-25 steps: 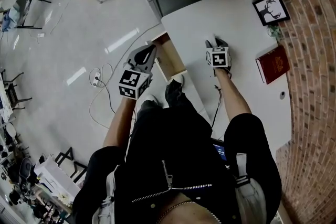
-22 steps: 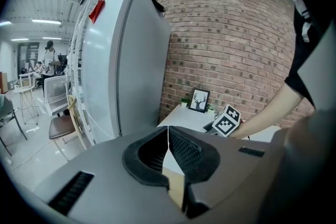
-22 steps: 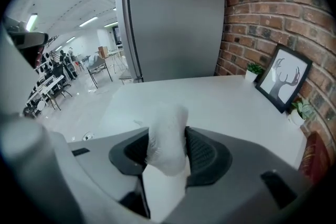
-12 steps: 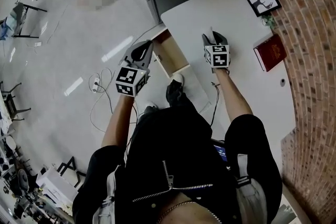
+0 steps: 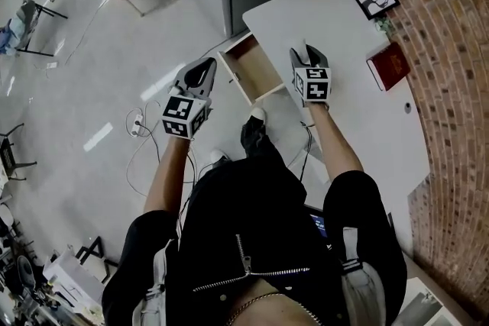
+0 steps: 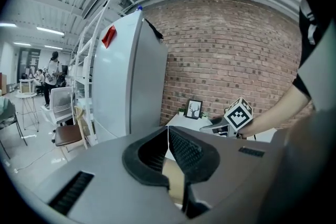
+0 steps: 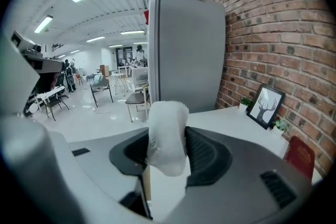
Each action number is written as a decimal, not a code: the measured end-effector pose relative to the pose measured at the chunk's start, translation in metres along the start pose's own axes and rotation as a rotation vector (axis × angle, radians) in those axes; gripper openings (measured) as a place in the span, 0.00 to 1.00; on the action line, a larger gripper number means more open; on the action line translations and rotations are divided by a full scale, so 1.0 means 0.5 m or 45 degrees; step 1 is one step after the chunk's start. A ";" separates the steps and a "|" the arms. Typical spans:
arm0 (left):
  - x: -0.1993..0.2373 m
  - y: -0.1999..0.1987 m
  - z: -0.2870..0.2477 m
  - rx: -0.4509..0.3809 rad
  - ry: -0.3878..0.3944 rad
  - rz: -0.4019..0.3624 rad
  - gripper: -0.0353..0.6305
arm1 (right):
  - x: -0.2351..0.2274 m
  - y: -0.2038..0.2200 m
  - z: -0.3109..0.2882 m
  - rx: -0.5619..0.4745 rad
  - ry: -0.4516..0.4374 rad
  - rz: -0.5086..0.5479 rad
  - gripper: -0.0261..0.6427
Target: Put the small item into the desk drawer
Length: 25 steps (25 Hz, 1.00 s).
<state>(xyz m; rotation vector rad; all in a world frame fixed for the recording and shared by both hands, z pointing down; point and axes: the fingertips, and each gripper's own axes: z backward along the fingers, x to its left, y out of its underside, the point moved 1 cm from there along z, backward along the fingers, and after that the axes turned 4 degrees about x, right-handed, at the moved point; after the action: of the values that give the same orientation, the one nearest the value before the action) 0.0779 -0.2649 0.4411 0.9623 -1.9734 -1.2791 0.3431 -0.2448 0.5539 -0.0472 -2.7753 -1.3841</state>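
Our right tool pinches a small white bristly pad above the white counter, just beside the pulled-out wooden drawer; our left tool, jaws together on nothing, hangs left of that drawer

My left tool hangs over the floor beside the open drawer. My right tool is above the white desk, the small item a pale sliver at its tips.
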 end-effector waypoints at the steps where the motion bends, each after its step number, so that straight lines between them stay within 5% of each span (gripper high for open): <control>1: -0.001 0.004 0.016 -0.005 -0.003 0.001 0.09 | 0.014 0.000 0.015 -0.009 0.003 0.003 0.30; 10: 0.000 0.025 0.147 -0.068 -0.043 0.005 0.09 | 0.118 0.003 0.104 -0.063 -0.007 0.033 0.30; 25: 0.054 0.092 0.269 -0.066 -0.163 0.084 0.09 | 0.310 0.007 0.087 -0.056 -0.156 0.153 0.30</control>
<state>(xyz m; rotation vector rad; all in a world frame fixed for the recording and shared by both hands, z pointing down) -0.0546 -0.2071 0.4377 0.8017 -2.0397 -1.3784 0.1877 -0.2064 0.5382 -0.3055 -2.7849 -1.4586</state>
